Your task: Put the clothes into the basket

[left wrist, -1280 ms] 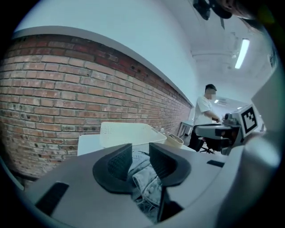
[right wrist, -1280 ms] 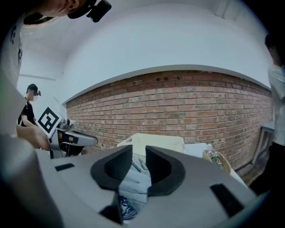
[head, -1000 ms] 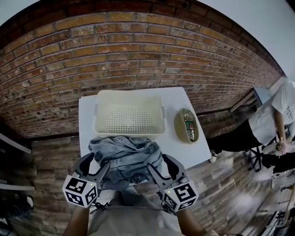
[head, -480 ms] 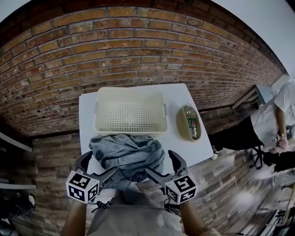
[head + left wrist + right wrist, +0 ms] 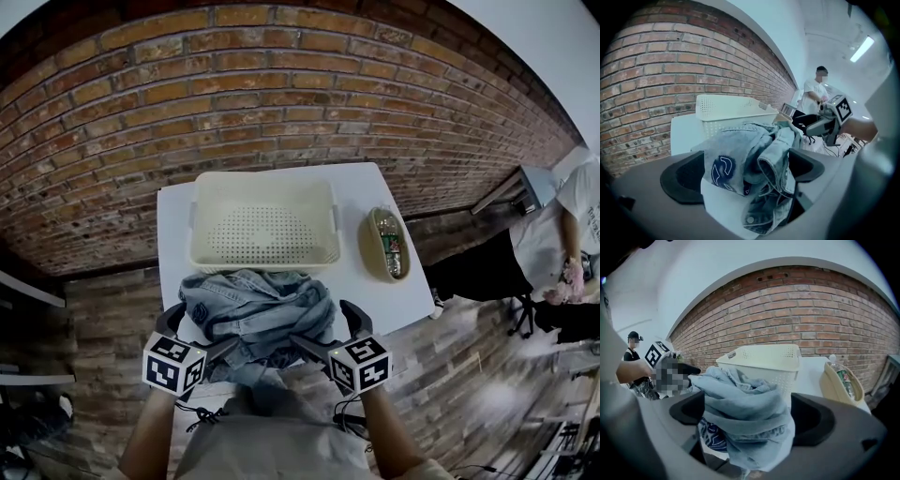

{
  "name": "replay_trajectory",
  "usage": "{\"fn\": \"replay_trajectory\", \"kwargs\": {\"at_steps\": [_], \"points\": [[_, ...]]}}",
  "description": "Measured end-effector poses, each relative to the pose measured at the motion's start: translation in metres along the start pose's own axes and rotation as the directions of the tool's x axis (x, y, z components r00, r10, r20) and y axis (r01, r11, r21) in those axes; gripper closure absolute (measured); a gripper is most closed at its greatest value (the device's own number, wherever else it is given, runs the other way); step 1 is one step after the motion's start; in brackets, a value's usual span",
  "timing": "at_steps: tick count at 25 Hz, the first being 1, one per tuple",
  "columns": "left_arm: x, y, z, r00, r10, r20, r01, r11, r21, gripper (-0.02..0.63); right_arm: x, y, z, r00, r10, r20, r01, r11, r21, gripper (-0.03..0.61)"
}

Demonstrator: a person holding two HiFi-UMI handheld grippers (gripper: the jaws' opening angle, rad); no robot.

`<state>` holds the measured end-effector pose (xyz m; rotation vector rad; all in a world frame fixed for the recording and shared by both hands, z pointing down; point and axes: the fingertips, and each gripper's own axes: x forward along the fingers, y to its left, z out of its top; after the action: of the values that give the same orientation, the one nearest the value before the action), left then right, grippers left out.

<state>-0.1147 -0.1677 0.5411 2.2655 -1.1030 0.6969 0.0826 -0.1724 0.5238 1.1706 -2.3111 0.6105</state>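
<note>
A crumpled blue denim garment [image 5: 258, 314] lies at the near edge of the white table [image 5: 173, 230], just in front of the cream perforated basket [image 5: 265, 255]. My left gripper [image 5: 199, 333] stands at the garment's near left and my right gripper [image 5: 328, 328] at its near right. Both sets of jaws are opening. In the left gripper view the denim [image 5: 750, 159] bulges between the wide pads of the left gripper [image 5: 745, 171] without being squeezed. The right gripper view shows the denim [image 5: 745, 408] standing loose between that gripper's [image 5: 750, 416] pads, with the basket [image 5: 764, 362] behind.
An oval tan tray [image 5: 386, 246] with bottles sits on the table to the right of the basket. A brick wall rises behind the table. A person [image 5: 562, 234] in a white shirt stands off to the right.
Both grippers' jaws have spread wider around the denim. The two grippers have drawn slightly closer together at the table's near edge, and the garment rests where it was.
</note>
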Motion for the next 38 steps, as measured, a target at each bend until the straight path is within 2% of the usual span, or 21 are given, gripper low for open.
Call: {"fn": "replay_trajectory", "kwargs": {"at_steps": [5, 10, 12, 19, 22, 25, 28, 33, 38], "points": [[0.019, 0.007, -0.013, 0.997, -0.044, -0.068, 0.037, 0.995, -0.093, 0.046, 0.024, -0.014, -0.024, 0.989, 0.015, -0.144, -0.014, 1.000, 0.009, 0.009], [0.041, 0.005, -0.037, 0.978, -0.110, -0.176, 0.089, 0.988, -0.122, 0.026, 0.046, -0.023, -0.058, 0.945, 0.028, -0.325, -0.010, 0.998, 0.056, 0.000], [0.049, 0.005, -0.040, 0.970, -0.134, -0.205, 0.110, 0.986, -0.124, 0.026, 0.054, -0.025, -0.069, 0.932, 0.033, -0.362, -0.002, 0.996, 0.084, 0.000], [0.070, 0.002, -0.053, 0.930, -0.229, -0.288, 0.180, 0.966, -0.186, 0.025, 0.075, -0.027, -0.095, 0.904, 0.143, -0.404, -0.030, 0.961, 0.274, -0.002], [0.080, -0.003, -0.060, 0.903, -0.296, -0.311, 0.235, 0.947, -0.221, 0.025, 0.080, -0.025, -0.100, 0.887, 0.201, -0.416, -0.071, 0.949, 0.307, -0.002], [0.086, -0.007, -0.063, 0.881, -0.337, -0.331, 0.270, 0.935, -0.231, 0.025, 0.084, -0.022, -0.101, 0.866, 0.226, -0.445, -0.095, 0.950, 0.299, -0.002], [0.091, -0.012, -0.064, 0.878, -0.344, -0.333, 0.277, 0.932, -0.233, 0.025, 0.087, -0.018, -0.101, 0.867, 0.213, -0.450, -0.092, 0.957, 0.276, -0.002], [0.096, -0.022, -0.063, 0.876, -0.343, -0.338, 0.288, 0.936, -0.202, 0.025, 0.092, -0.010, -0.097, 0.896, 0.204, -0.394, -0.118, 0.965, 0.233, 0.005], [0.103, -0.044, -0.053, 0.874, -0.395, -0.285, 0.357, 0.917, -0.176, 0.025, 0.099, 0.011, -0.086, 0.891, 0.291, -0.349, -0.224, 0.949, 0.221, 0.104]]}}
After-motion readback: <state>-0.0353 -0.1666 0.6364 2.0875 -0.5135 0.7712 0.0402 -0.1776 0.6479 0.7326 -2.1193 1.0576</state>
